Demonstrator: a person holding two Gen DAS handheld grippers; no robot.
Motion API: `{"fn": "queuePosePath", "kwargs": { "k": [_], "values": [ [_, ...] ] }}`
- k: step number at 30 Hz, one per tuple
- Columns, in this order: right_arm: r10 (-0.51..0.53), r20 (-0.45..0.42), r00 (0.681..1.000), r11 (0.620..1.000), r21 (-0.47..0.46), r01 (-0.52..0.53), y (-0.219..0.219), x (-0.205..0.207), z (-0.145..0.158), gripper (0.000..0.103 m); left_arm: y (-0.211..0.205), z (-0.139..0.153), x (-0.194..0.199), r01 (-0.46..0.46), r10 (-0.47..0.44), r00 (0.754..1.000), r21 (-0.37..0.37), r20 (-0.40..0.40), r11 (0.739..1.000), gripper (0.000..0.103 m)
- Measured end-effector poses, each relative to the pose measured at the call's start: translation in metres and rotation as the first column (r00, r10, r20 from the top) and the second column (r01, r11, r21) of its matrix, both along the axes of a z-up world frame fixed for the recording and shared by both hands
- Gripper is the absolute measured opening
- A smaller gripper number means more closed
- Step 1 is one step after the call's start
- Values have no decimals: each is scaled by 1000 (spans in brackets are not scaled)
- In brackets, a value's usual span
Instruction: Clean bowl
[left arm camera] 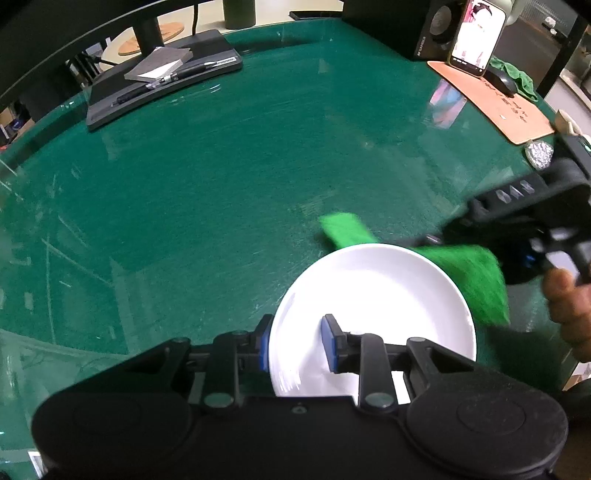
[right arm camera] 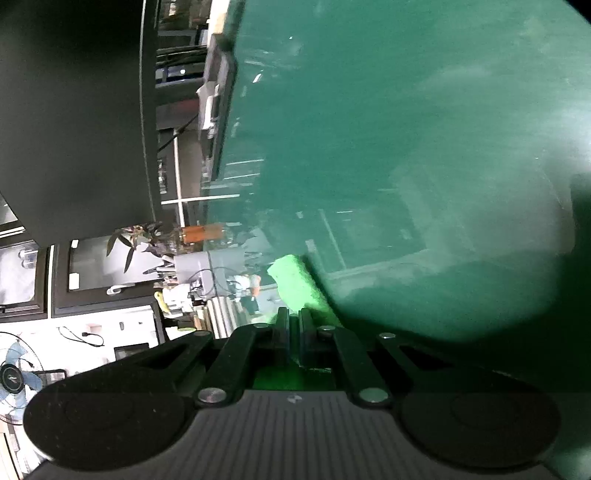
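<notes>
A white bowl (left arm camera: 373, 295) rests on the green table near my left gripper (left arm camera: 295, 343). That gripper is shut on the bowl's near rim, one blue pad outside the wall and one inside. My right gripper (right arm camera: 293, 325) is shut on a bright green cloth (right arm camera: 295, 280). In the left wrist view the green cloth (left arm camera: 469, 273) drapes over the bowl's far right rim, and one end lies on the table behind the bowl. The right gripper (left arm camera: 517, 225) comes in from the right, with a hand (left arm camera: 569, 302) on it.
The glass-topped green table (left arm camera: 240, 166) spreads out beyond the bowl. A black monitor base (left arm camera: 162, 85) with pens and a pad stands at the far left. A phone (left arm camera: 476, 33), a speaker (left arm camera: 428, 26), a mouse on a tan mat (left arm camera: 517, 107) are at the far right.
</notes>
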State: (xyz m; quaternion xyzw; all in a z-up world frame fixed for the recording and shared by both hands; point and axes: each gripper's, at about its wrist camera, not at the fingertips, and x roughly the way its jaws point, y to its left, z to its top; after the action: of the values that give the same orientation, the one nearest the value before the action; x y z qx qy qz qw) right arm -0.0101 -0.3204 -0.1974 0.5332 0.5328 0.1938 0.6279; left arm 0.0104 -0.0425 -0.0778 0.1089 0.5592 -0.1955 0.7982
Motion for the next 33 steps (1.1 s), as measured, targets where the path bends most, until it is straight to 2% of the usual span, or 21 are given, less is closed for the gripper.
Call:
{"fn": "queuePosePath", "kwargs": {
  "k": [3,6,12,16,20,23,30,33],
  "values": [
    [3,-32,999,1000,15,-2,-12,-15,-1,5,0,0,0,2,-2,1000,-2,-1,1000,28],
    [1,-26,1000,1000,1,-1,-6,-10,-1,5,-1,0,0,5,-5,1000,-3,-2,1000,28],
    [40,42,998,999,-5,-40,29,25,2,5,-1,0,0,-1,1,1000,-4,-4,1000,29],
    [54,56,997,998,-16,-53,23,21,6,5,-2,-1,1,7,-7,1000,-10,-5,1000,32],
    [39,7,999,999,-16,-39,-4,-2,3,5,-2,-1,1,9,-9,1000,-14,-6,1000,32],
    [31,-18,999,999,-13,-31,-6,-9,0,5,-2,-1,2,5,-5,1000,-13,-5,1000,32],
    [76,41,996,997,-23,-75,31,27,-1,5,-2,-1,2,3,-3,1000,-9,-5,1000,32],
    [92,49,995,996,-25,-91,34,31,0,5,-3,-1,3,10,-11,1000,-14,-7,1000,33]
  ]
}}
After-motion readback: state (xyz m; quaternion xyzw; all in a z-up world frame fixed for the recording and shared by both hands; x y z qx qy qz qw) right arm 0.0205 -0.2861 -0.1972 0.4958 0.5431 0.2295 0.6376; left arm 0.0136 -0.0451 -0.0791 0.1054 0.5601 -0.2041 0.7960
